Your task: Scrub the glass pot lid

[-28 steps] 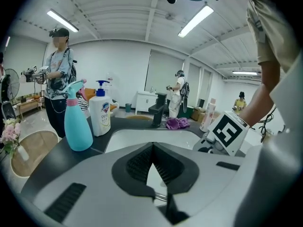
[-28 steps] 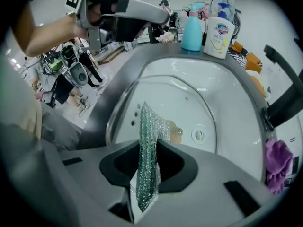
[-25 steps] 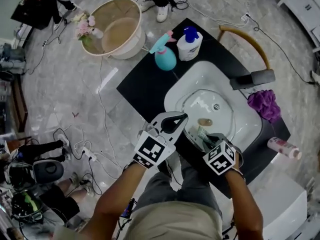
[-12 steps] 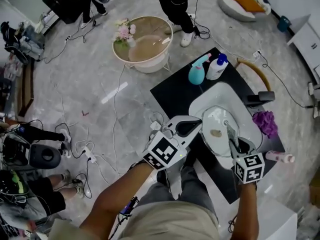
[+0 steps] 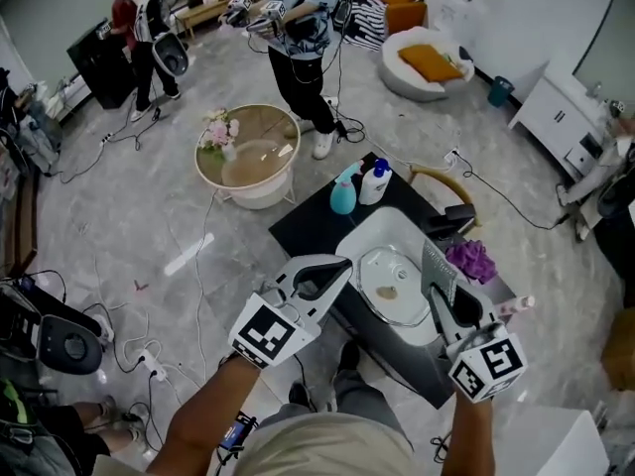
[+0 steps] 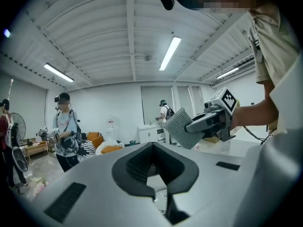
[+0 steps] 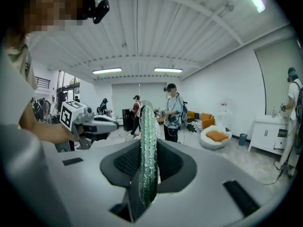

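Note:
The glass pot lid (image 5: 389, 284) lies in the white sink (image 5: 359, 230), its brown knob up. Both grippers are held up above the sink's near edge, pointing into the room. My left gripper (image 5: 346, 263) (image 6: 152, 146) is shut and holds nothing, left of the lid. My right gripper (image 5: 438, 297) (image 7: 147, 161) is shut on a glittery green-grey scrub pad (image 5: 438, 269) (image 7: 148, 145), which stands upright between its fingers over the sink's right side. That pad (image 6: 182, 127) also shows in the left gripper view.
A teal spray bottle (image 5: 343, 195) and a white pump bottle (image 5: 374, 183) stand at the black counter's far corner. A black tap (image 5: 449, 219), a purple cloth (image 5: 473, 260) and a lying bottle (image 5: 512, 307) sit right of the sink. People (image 5: 298, 38) and a round basin table (image 5: 248, 159) lie beyond.
Both grippers have risen from the sink, and the right one has lifted the scrub pad off the lid. The head view has tilted up towards the room.

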Demonstrator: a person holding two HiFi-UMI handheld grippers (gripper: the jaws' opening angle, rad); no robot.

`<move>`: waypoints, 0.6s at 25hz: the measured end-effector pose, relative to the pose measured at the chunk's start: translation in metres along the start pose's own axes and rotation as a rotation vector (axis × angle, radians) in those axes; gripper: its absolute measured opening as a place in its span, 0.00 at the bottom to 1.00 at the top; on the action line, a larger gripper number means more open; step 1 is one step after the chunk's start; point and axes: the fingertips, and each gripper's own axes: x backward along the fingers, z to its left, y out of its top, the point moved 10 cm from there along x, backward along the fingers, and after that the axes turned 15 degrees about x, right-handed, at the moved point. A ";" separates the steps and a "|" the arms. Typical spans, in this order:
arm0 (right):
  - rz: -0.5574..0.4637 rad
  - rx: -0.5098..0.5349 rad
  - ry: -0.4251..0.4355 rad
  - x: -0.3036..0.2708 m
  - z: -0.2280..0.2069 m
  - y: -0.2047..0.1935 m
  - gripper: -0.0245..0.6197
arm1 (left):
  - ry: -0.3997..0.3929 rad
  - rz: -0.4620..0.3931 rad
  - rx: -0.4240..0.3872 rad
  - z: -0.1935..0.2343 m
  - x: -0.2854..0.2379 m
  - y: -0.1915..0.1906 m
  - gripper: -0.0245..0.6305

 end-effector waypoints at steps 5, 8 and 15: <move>-0.132 0.076 -0.049 0.054 0.024 0.064 0.16 | -0.003 -0.077 0.044 -0.031 0.038 0.048 0.06; -0.174 0.099 -0.070 0.081 0.037 0.089 0.15 | -0.013 -0.092 0.023 -0.050 0.058 0.066 0.06; -0.215 0.106 -0.095 0.121 0.059 0.110 0.15 | -0.032 -0.092 -0.015 -0.077 0.082 0.079 0.06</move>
